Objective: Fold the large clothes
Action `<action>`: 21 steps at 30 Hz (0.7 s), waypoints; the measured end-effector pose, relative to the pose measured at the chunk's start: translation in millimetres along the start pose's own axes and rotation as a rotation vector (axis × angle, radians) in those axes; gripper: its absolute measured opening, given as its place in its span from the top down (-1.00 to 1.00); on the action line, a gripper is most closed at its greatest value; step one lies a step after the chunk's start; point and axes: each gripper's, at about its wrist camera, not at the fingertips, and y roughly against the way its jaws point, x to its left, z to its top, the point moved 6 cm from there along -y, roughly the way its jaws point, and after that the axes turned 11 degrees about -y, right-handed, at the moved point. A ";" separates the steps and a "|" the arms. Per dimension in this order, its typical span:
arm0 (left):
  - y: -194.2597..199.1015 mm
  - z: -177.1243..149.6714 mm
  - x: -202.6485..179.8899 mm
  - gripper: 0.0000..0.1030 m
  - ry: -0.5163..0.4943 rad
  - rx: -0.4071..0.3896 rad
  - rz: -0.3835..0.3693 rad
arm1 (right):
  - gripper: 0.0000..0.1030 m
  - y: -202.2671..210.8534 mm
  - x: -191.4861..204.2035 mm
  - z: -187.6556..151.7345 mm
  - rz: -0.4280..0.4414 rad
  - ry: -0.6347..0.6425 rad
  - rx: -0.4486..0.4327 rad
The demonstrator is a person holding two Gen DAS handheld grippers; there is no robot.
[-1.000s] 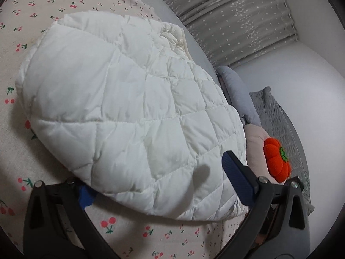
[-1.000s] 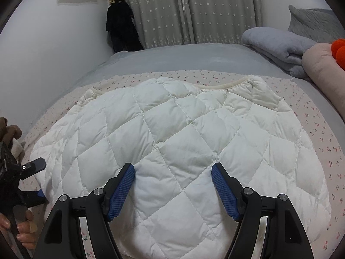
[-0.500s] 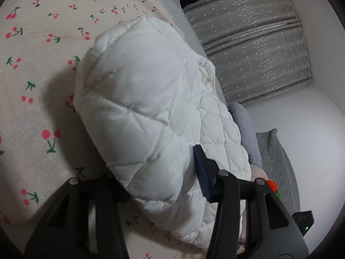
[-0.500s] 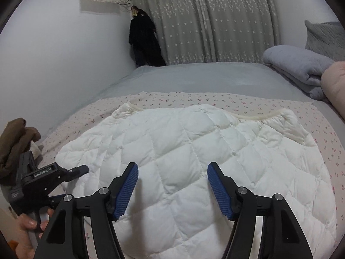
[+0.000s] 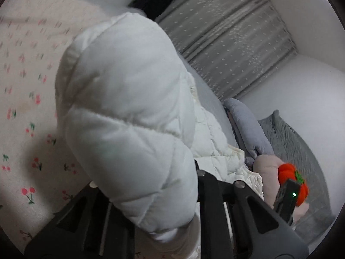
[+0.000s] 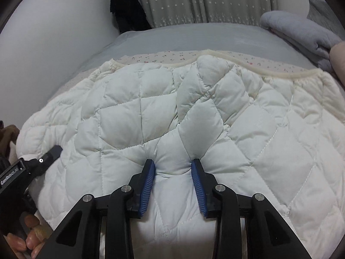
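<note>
A white quilted jacket (image 6: 194, 116) is being spread over the bed's cherry-print sheet (image 5: 23, 99). One puffy fold is being pinched by the right tongs (image 6: 172, 172), half closed; its edge is being clamped by the left tongs (image 5: 151, 194).

White diamond-quilted jacket (image 6: 194, 116), cherry-print sheet (image 5: 28, 112), star-dotted grey curtains (image 6: 194, 0)

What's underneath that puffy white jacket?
The white jacket lies on a cherry-print sheet over a grey bed. Anything beneath its middle is hidden.
</note>
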 end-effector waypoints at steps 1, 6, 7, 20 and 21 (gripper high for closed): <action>9.7 5.7 -17.5 0.67 -0.064 -0.031 -0.020 | 0.30 1.2 -1.0 -3.4 0.038 -0.030 0.019; 48.1 13.3 -112.9 0.68 -0.410 -0.103 -0.140 | 0.36 9.3 -1.4 -24.6 0.241 -0.175 0.093; 51.2 9.5 -127.6 0.68 -0.467 -0.098 -0.165 | 0.37 10.5 -2.2 -29.4 0.276 -0.203 0.099; 54.1 -46.4 -198.9 0.66 -0.979 0.021 -0.218 | 0.42 58.4 -44.1 -53.0 0.400 -0.448 0.076; 52.4 -50.6 -200.5 0.66 -1.010 0.032 -0.218 | 0.39 71.4 -51.3 -56.5 0.378 -0.465 0.049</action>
